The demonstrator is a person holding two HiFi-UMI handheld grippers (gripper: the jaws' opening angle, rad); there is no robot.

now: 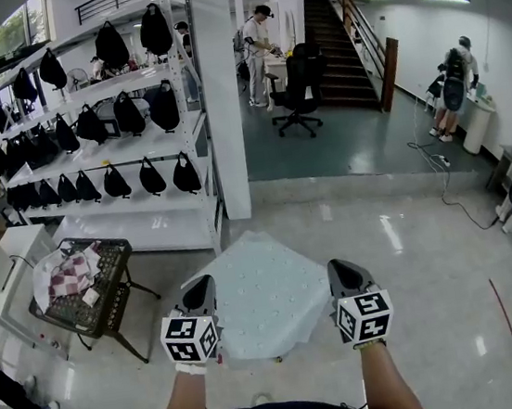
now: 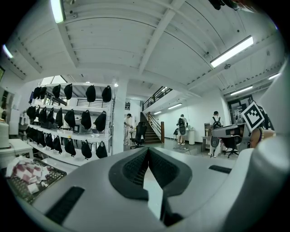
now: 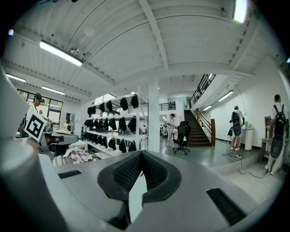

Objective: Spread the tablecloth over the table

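While the left tongs [image 1: 200, 298] & right tongs [image 1: 344, 277] are clenching the tablecloth [image 1: 267, 291] by its near edge, it's spreading out ahead & btwn them. Next move is prob. calling for lowering both corners evenly.

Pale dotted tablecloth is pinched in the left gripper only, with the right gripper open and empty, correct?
Not quite. The right gripper is shut on the pale dotted tablecloth too: the right gripper view shows a strip of it clamped between the jaws. The left gripper does pinch it, as you said.
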